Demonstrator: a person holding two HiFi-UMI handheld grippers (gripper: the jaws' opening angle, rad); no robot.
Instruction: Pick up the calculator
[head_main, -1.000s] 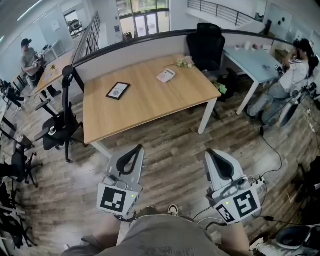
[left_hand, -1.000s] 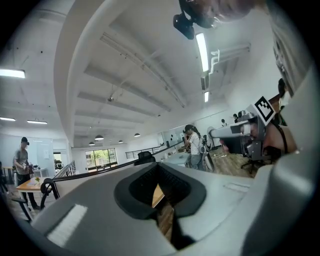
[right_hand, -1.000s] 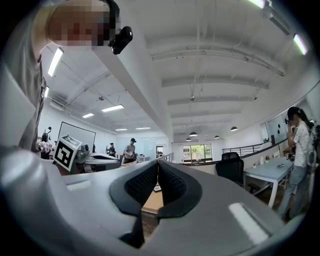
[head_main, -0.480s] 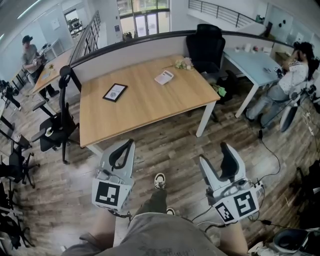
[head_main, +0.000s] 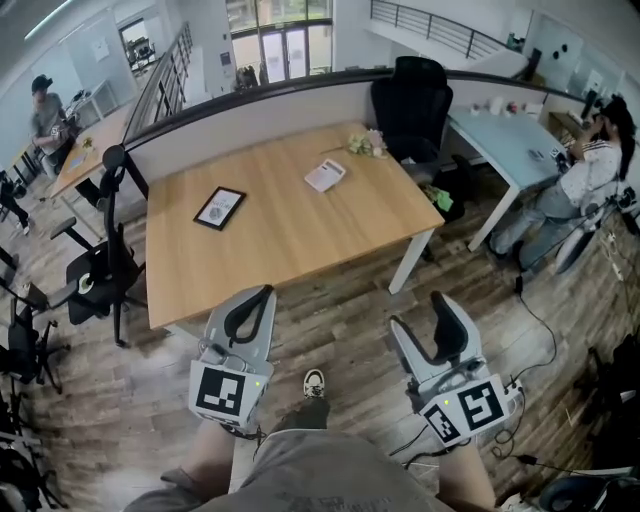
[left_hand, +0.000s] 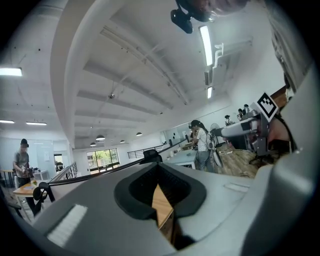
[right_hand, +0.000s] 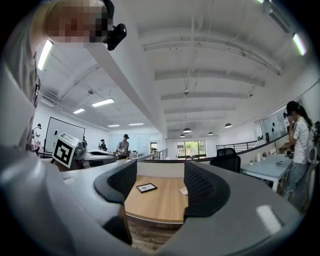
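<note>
Desk (head_main: 290, 230) stands across the wood floor from me, so I judge the approach is the step in hand. I hold both tools level and low, short of its near edge. My right gripper (head_main: 425, 318) gapes wide with nothing between its jaws, ready to take hold. My left gripper (head_main: 252, 305) is pinched together, empty. The calculator (head_main: 325, 175) lies toward the far side, well apart from both.
</note>
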